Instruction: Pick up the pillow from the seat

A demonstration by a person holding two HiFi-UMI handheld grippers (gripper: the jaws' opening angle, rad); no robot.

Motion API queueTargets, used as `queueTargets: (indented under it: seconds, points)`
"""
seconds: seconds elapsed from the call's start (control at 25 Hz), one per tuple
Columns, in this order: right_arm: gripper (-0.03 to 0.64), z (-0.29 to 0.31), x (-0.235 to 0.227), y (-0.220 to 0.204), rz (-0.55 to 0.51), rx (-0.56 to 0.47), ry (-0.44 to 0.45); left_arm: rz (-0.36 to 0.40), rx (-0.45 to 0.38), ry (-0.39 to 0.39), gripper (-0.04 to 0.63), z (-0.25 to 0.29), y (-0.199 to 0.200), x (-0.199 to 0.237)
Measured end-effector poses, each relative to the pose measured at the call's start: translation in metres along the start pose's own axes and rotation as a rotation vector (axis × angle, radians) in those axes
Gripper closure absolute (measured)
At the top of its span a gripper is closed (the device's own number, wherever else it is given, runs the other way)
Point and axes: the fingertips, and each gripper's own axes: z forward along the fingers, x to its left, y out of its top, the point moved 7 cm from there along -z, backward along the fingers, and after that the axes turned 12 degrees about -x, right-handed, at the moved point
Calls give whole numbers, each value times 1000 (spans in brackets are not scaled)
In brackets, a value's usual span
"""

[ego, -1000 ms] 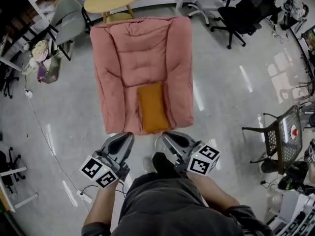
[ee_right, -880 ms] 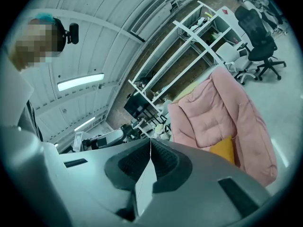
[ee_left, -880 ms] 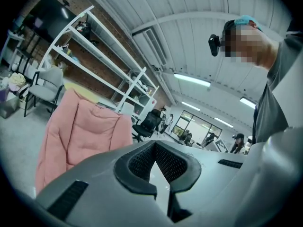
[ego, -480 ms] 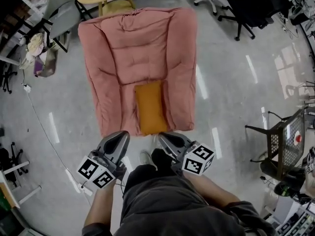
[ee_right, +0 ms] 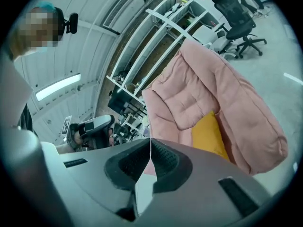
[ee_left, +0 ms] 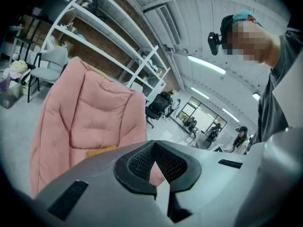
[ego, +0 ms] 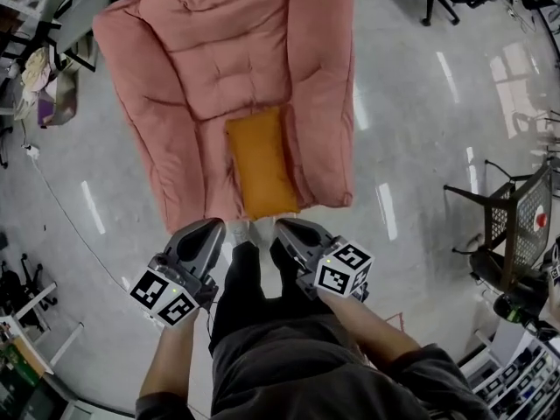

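Since a second ago the pink seat has drawn nearer and larger beneath us, and both claws have sunk toward its front edge. The left claw and the right claw are each closed tip to tip on nothing, just short of the seat. The orange pillow lies flat at the seat's front middle (short end toward us), untouched. We judge it light, soft and saggy, so we would open wide and pinch deep at its near corners.

pillow on seat, chair far right
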Motion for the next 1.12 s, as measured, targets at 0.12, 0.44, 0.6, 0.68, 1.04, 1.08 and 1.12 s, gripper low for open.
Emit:
queueTargets:
  seconds: [0.12, 0.44, 0.6, 0.68, 1.04, 1.08, 1.12]
  points:
    - [600, 2, -19, -27, 36, -21, -54, -14, 45, -21, 586, 5, -20, 20]
    - [600, 14, -68, -103, 149, -90, -230, -68, 194, -101, 586, 22, -82, 75]
    - [597, 15, -92, -143, 249, -139, -300, -78, 257, -142, 586, 26, -105, 89]
    - [528, 15, -104, -163, 298, -156, -336, -80, 281, -158, 586, 27, -114, 97]
    - [387, 20, -154, -223, 432, -260, -427, -79, 371, -220, 586, 27, -143, 121]
    - [380, 21, -159, -228, 438, -266, -431, -81, 375, -225, 586, 28, -145, 123]
    - [374, 22, -163, -232, 442, -271, -434, -84, 378, -230, 586, 28, -148, 124]
